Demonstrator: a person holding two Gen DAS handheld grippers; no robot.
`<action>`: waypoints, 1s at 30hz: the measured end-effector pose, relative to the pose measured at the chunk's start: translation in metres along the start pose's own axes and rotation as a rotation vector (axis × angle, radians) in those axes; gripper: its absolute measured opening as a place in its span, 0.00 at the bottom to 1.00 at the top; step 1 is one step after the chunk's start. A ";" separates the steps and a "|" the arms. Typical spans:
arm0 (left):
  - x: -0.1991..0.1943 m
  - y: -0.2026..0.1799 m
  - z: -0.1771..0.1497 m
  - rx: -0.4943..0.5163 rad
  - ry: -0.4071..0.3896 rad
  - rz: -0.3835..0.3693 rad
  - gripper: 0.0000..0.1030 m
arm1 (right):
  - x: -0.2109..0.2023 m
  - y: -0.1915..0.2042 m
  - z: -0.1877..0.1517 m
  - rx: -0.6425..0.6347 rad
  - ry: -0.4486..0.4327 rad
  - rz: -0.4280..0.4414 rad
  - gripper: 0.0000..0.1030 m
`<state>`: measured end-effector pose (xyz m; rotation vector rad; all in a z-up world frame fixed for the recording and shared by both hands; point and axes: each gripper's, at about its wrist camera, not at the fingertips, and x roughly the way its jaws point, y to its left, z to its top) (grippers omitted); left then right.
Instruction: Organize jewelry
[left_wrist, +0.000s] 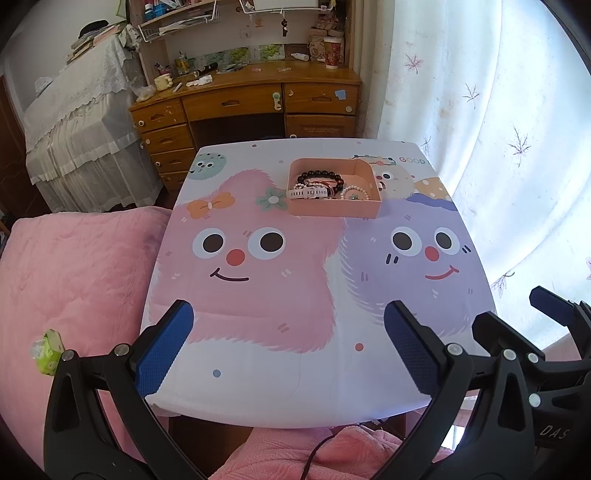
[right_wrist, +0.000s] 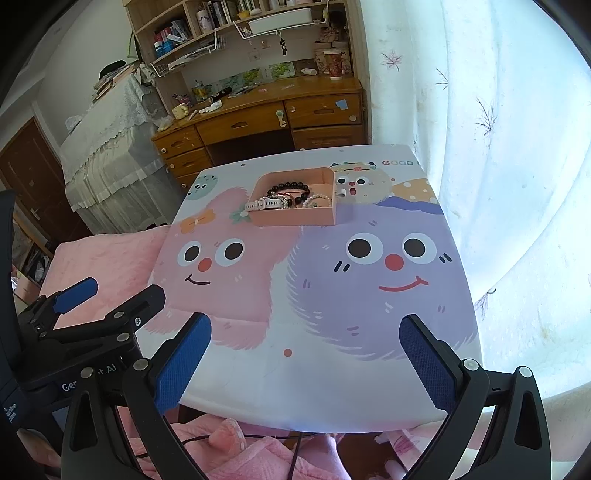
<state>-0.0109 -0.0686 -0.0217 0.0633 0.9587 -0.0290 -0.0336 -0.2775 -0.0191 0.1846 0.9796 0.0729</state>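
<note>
Tablecloth (left_wrist: 314, 369): "GOOD" (cut off at the far edge)
Right gripper (left_wrist: 554, 432) body: "DAS"
Left gripper (right_wrist: 88, 376) body: "Ge…AI" (middle hidden)

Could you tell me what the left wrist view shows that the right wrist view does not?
Only the left wrist view shows a green tissue pack on the pink blanket. Only the right wrist view shows a brown door. Both show the pink tray holding bracelets and a white watch, with both grippers open.
</note>
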 end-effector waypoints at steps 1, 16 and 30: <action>0.000 0.000 0.000 0.000 0.000 0.000 0.99 | 0.000 -0.001 0.001 -0.001 -0.001 -0.001 1.00; 0.001 -0.002 0.000 0.005 0.004 0.001 0.99 | 0.004 -0.006 0.005 -0.003 -0.001 -0.005 1.00; 0.000 -0.003 0.001 0.010 0.003 0.001 0.99 | 0.005 -0.008 0.005 0.000 -0.003 -0.010 1.00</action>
